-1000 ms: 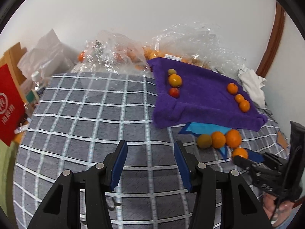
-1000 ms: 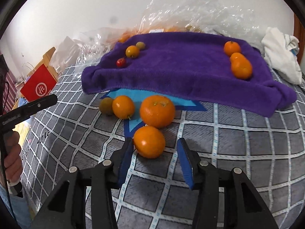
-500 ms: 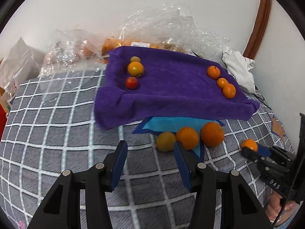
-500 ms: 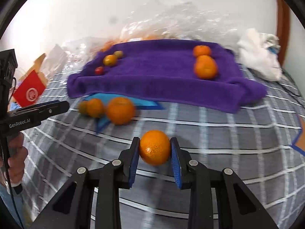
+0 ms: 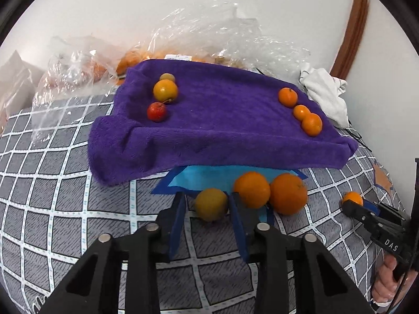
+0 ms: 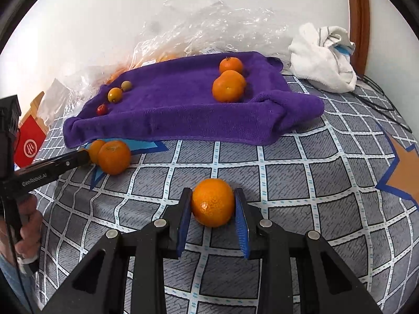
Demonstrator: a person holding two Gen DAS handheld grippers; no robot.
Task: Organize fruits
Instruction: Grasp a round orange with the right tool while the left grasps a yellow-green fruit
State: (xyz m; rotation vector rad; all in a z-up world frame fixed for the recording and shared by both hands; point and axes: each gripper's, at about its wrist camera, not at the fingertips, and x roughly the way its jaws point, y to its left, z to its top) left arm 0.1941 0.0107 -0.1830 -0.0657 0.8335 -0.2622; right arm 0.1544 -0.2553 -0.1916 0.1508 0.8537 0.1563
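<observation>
A purple towel [image 5: 222, 120] lies on the checked cloth, with three small fruits at its left end [image 5: 165, 90] and three oranges at its right end [image 5: 311, 124]. In front of it lie a yellow fruit [image 5: 211, 204] and two oranges [image 5: 251, 189]. My left gripper [image 5: 207, 204] is open, its fingers on either side of the yellow fruit. My right gripper [image 6: 212, 204] is shut on an orange [image 6: 212, 202] and holds it over the cloth; it also shows at the right of the left wrist view [image 5: 352, 198].
Clear plastic bags with oranges [image 5: 199, 41] lie behind the towel against the wall. A white rag [image 6: 324, 57] lies at the back right. A red box [image 6: 30, 144] stands at the far left. A blue sheet [image 5: 207, 178] sticks out under the towel.
My left gripper moved forward around the yellow fruit. My right gripper closed on an orange and carried it to the right, away from the other loose fruit.
</observation>
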